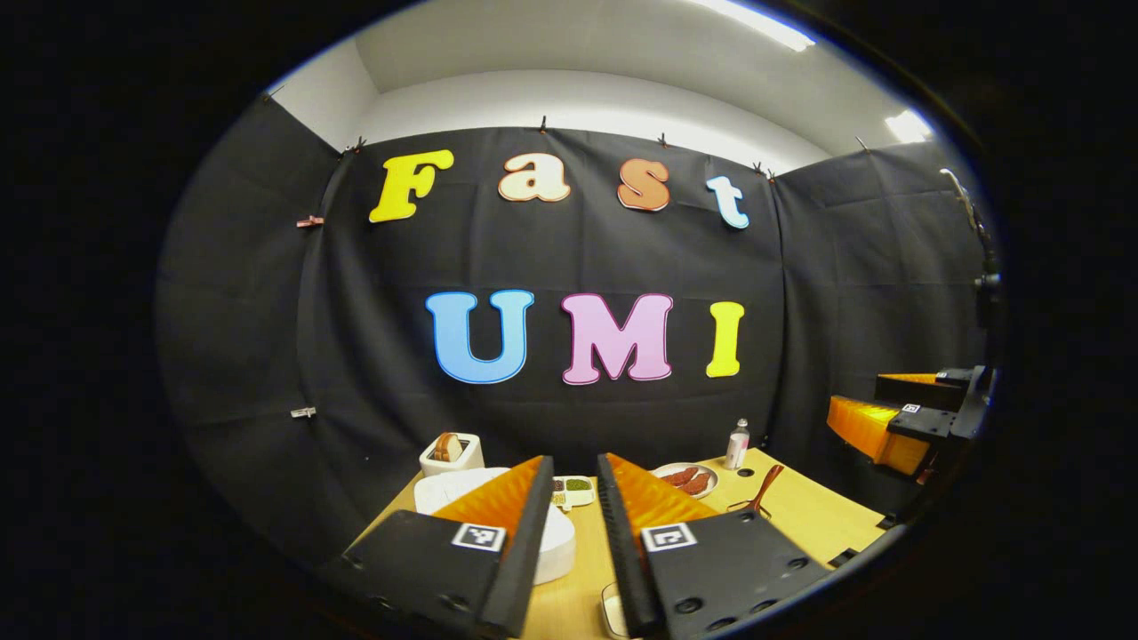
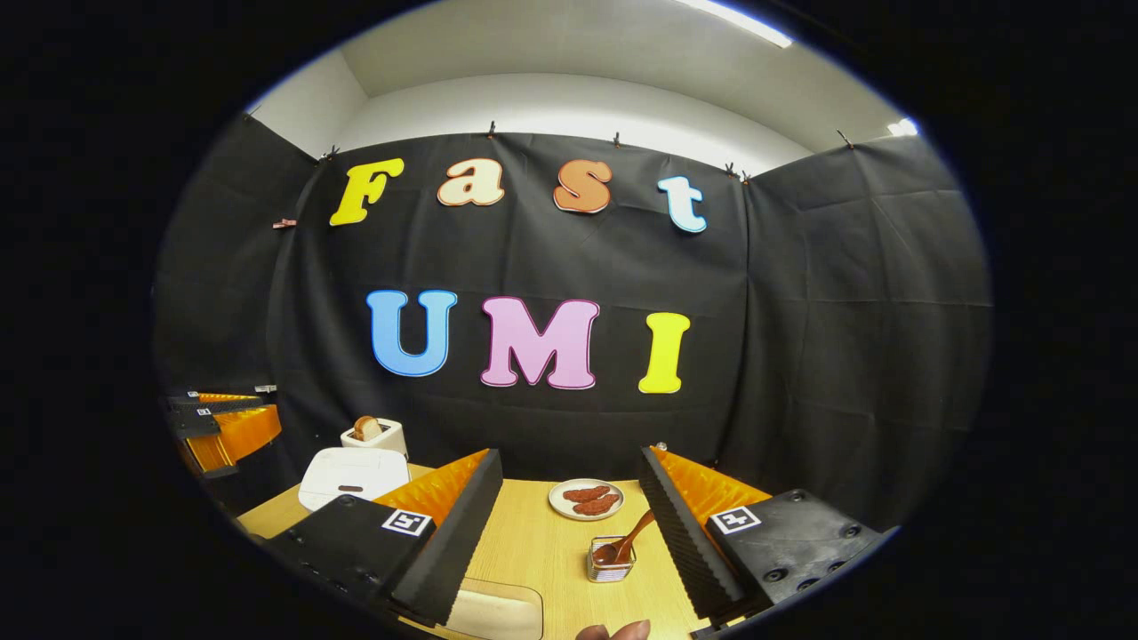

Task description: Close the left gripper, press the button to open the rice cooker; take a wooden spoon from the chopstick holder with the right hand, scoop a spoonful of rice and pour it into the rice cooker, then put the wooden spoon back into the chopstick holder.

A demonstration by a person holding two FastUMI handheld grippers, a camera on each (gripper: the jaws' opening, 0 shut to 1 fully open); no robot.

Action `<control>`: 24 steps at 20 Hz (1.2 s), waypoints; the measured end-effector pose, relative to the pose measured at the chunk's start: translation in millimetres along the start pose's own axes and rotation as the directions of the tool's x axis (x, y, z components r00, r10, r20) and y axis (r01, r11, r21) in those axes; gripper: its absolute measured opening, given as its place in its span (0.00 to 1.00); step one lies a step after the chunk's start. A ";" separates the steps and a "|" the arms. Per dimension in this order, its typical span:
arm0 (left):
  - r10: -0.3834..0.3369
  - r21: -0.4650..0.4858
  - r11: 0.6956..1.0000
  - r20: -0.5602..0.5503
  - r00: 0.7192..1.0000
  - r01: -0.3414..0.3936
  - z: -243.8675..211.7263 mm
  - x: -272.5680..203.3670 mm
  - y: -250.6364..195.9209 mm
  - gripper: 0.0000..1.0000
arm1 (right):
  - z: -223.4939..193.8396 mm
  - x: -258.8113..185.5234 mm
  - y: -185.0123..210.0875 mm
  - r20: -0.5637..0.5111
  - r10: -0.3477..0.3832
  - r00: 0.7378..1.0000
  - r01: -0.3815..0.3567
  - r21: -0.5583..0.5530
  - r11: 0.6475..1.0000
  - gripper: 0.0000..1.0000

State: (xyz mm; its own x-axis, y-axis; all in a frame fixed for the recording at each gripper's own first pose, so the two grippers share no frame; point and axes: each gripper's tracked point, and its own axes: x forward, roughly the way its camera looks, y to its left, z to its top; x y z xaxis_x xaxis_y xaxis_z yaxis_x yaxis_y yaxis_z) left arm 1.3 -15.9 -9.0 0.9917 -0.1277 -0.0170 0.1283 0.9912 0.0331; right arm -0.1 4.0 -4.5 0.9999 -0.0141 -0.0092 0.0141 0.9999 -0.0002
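Two grippers hang above a light wooden table inside a booth with black cloth walls, a white wall strip above the cloth, and bright ceiling lamps.

In the left gripper view, the left gripper has its fingers apart with only a narrow gap, and nothing is between them. Under and behind its left finger lies the white rice cooker, with the lid down. Beyond the cooker, near the cloth, stands a white toaster with a slice of bread in it. Straight ahead through the gap is a small divided dish with green food. To the right of the right finger there is a plate of red sausages, a small bottle, and the wooden spoon leaning in its holder. Far on the right the other gripper shows, well apart.

In the right gripper view, the right gripper is released wide and grasps nothing. Between its fingers, a little to the right, sits the chopstick holder with the spoon inside, handle tilted to the right. The plate is just behind it. A pale tray lies near the left finger.
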 end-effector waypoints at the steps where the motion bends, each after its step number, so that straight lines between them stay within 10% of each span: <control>1: -0.018 0.003 1.000 -0.018 1.000 0.018 -6.1 4.5 -1.2 0.31 | -1.9 0.7 0.4 -0.002 0.002 1.000 -0.002 0.001 1.000 0.97; 3: -0.029 -0.013 1.000 -0.048 0.998 0.029 -17.4 8.4 3.9 0.08 | -4.8 1.6 0.6 -0.007 0.004 1.000 -0.004 -0.001 1.000 0.98; 7: -0.004 -0.059 0.998 -0.107 0.994 -0.002 -39.6 36.9 38.5 0.03 | -6.8 4.4 -6.0 -0.010 -0.008 1.000 0.007 -0.018 1.000 0.98; 24: -0.147 -0.262 0.965 -0.501 0.853 0.013 -201.6 161.2 126.1 0.06 | -23.3 6.2 -64.3 -0.036 -0.126 0.991 0.123 -0.081 0.989 0.98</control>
State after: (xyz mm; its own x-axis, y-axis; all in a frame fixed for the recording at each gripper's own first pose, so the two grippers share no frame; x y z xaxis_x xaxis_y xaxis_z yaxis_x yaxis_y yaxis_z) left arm 174.8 95.5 -209.0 0.8204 -0.2374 -0.5202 0.1332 0.9641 -0.2298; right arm 5.0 -60.3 -27.9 0.9891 -0.1403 -0.0449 0.1362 0.9872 -0.0826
